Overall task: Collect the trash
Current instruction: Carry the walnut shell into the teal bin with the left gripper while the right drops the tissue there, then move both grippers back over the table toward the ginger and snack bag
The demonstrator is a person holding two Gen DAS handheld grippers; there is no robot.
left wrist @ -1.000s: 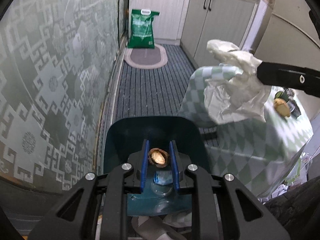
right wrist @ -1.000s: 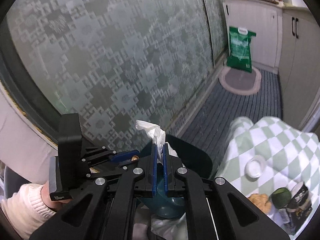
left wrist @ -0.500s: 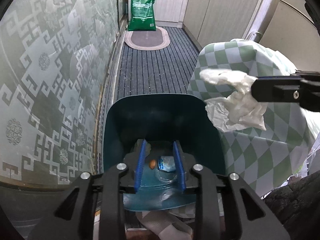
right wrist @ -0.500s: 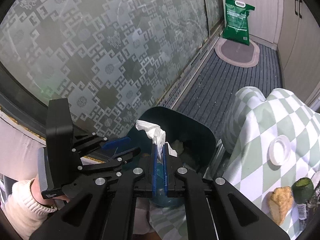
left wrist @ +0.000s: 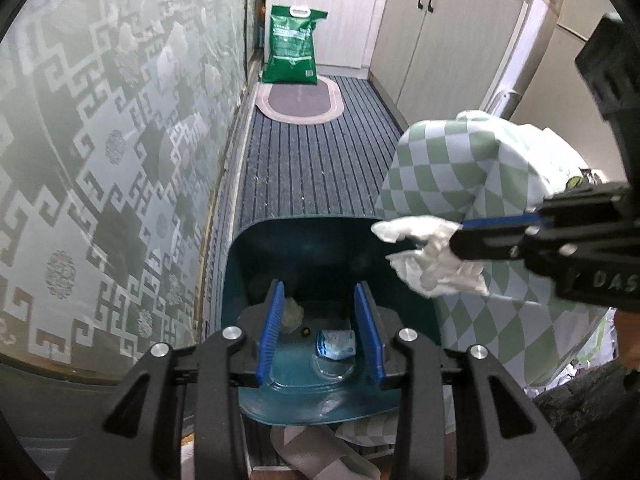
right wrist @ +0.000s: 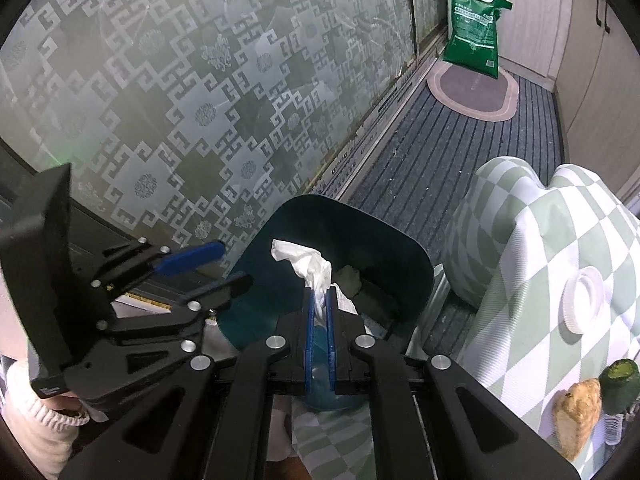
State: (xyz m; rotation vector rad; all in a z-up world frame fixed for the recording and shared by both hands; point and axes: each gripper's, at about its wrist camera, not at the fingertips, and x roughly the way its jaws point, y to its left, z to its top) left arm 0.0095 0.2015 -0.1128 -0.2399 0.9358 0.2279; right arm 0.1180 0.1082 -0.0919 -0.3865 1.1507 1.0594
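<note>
A dark teal trash bin point(left wrist: 240, 264) stands on the floor beside the table; it also shows in the right wrist view point(right wrist: 416, 256). My left gripper point(left wrist: 320, 320) is open and empty right above the bin's mouth. Inside the bin lie a blue-white wrapper point(left wrist: 335, 345), a crumpled scrap point(left wrist: 292, 314) and a small brown bit point(left wrist: 305, 332). My right gripper point(right wrist: 319, 300) is shut on a crumpled white tissue point(right wrist: 308, 266) and holds it over the bin's right rim. The tissue point(left wrist: 432, 256) and the right gripper point(left wrist: 460, 236) also show in the left wrist view.
A table with a green-white checked cloth point(right wrist: 560, 240) stands right of the bin, bearing a white lid point(right wrist: 584, 298), a yellowish lump point(right wrist: 576, 412) and a green piece point(right wrist: 620, 380). A patterned glass wall point(left wrist: 100, 160) runs on the left. A green sack point(left wrist: 292, 50) and an oval mat point(left wrist: 300, 102) lie farther along the striped floor.
My left gripper opened and the nut shell it held dropped into the bin. My right gripper carried the tissue down and left, to over the bin.
</note>
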